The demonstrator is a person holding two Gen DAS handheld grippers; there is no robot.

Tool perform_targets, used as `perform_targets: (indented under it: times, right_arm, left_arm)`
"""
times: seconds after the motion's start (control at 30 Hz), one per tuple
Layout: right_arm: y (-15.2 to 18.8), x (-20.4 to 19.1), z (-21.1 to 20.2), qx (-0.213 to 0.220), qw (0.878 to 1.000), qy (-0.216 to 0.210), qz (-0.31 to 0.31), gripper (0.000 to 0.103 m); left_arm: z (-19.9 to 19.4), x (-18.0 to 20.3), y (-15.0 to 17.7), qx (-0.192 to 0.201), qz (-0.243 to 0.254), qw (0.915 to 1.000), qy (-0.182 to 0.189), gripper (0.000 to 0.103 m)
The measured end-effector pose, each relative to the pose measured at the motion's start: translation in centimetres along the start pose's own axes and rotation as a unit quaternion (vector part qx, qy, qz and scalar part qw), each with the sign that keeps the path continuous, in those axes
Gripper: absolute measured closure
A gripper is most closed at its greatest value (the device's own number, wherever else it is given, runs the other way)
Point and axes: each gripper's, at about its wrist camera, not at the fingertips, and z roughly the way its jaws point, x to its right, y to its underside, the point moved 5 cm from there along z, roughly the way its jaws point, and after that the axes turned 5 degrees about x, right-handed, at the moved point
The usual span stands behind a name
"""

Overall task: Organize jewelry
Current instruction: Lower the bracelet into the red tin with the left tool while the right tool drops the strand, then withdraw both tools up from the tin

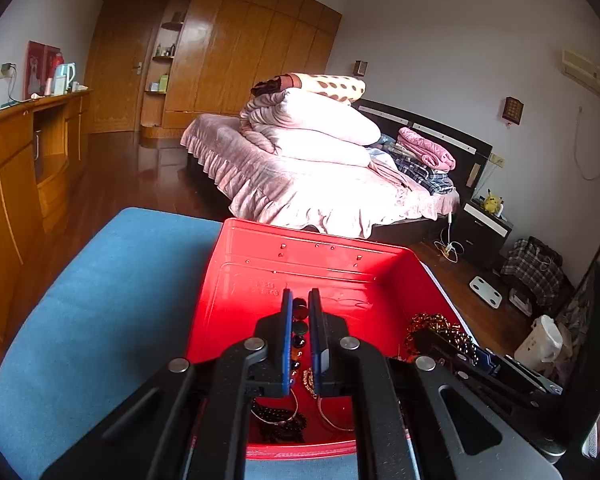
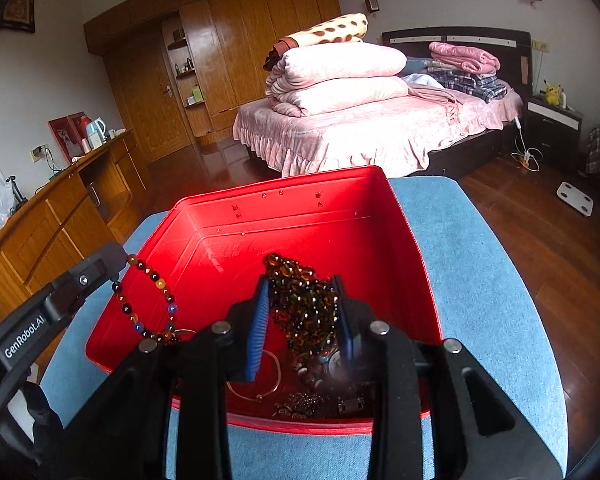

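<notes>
Left hand-held gripper [image 1: 301, 309] clenched on bead bracelet [image 2: 152, 300]; right hand-held gripper [image 2: 301, 283] grasping amber bead bundle [image 2: 300, 300], both over red box [image 2: 300, 216].

Only one readable text: "GenRobot.AI", white letters on the black arm of the left gripper [image 2: 118, 266], seen at the left edge of the right wrist view. Embossed marks inside the red box [image 2: 228, 248] illegible.
</notes>
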Motion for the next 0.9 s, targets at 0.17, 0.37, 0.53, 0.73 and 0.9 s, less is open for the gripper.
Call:
perform_targets:
  times: [0.17,0.37,0.53,0.73,0.9]
  right_arm:
    - [-0.2,0.0,-0.2,0.006,1.000,0.012,-0.004,0.062]
    - [-0.5,0.3,-1.0,0.022,0.999,0.026,-0.012,0.062]
    - [-0.6,0.6,-1.5,0.031,0.999,0.035,-0.010,0.055]
    - [-0.5,0.7,-3.4,0.047,0.998,0.039,-0.011,0.041]
    - [-0.6,0.7,-5.1,0.059,0.998,0.037,-0.007,0.031]
  left_arm:
    - [-0.1,0.1,0.0,0.000,0.008,0.9999,-0.007,0.095]
    - [-0.6,0.6,-0.2,0.009,0.023,0.9996,-0.014,0.093]
    - [-1.3,0.8,-0.3,0.017,0.035,0.9990,-0.020,0.089]
    - [-3.2,0.8,-0.5,0.035,0.050,0.9977,-0.028,0.073]
    - [-5.3,1.4,-1.0,0.055,0.063,0.9961,-0.028,0.055]
